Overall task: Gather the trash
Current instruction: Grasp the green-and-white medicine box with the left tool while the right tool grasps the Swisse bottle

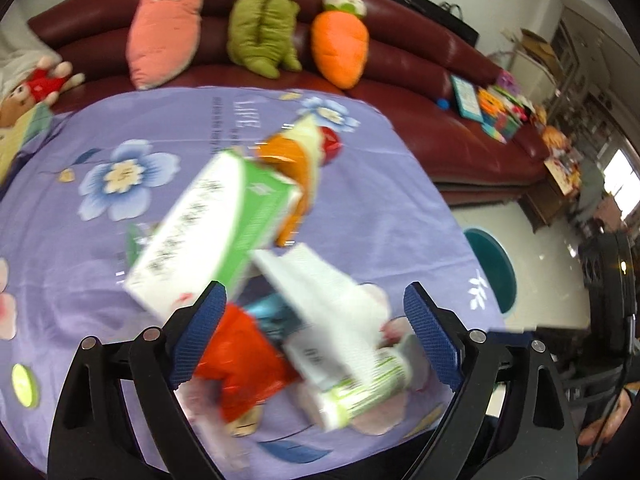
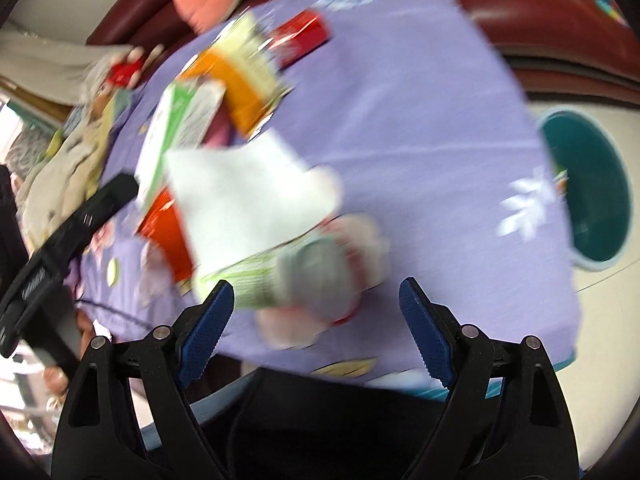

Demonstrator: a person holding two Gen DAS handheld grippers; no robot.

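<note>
Both claws sit apart, gripping nothing: left gripper [image 1: 316,336] and right gripper [image 2: 316,328] tilt down over the purple flowered tablecloth [image 1: 120,220]. Near-centre lies trash: green-and-white cardboard box [image 1: 208,232], crumpled white paper tissue [image 1: 332,300], red plastic wrapper [image 1: 240,356]. Light, crushable stuff; I'd pinch box edges.

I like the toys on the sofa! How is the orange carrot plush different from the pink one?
The orange carrot plush is short and round; the pink plush is long and taller. The orange one's bunny face sits on top, the pink one's peeks from inside. Both lean on the red sofa.
</note>
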